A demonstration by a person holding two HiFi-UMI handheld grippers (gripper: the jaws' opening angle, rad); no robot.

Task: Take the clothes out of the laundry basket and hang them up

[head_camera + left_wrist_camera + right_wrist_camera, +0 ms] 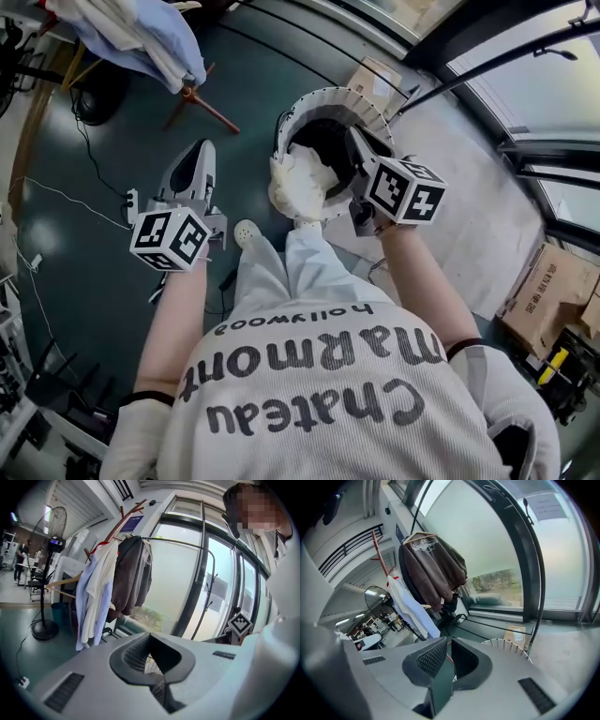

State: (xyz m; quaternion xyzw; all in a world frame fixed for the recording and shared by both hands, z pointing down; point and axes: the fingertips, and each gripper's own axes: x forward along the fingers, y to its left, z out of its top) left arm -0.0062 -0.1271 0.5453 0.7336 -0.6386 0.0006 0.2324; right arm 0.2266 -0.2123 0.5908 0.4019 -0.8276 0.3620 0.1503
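Note:
The round white laundry basket [323,101] stands on the floor ahead of me. A bunched white garment [298,183] rises over its near rim, against my right gripper [354,141]. In the right gripper view the right gripper [447,660] has its jaws almost together, and a sliver of white cloth shows low between the pads. The basket rim [506,645] lies just beyond. My left gripper [197,155] hovers to the left of the basket, shut and empty. In the left gripper view the left gripper [152,667] holds nothing, and the other gripper's marker cube [240,623] shows to the right.
A coat rack with a brown hoodie [433,569] and pale shirts [96,597] stands close by; its clothes [141,37] sit at the head view's top left. A pedestal fan [47,573], floor cables [66,197], cardboard boxes [553,291] and window frames [525,84] surround the spot.

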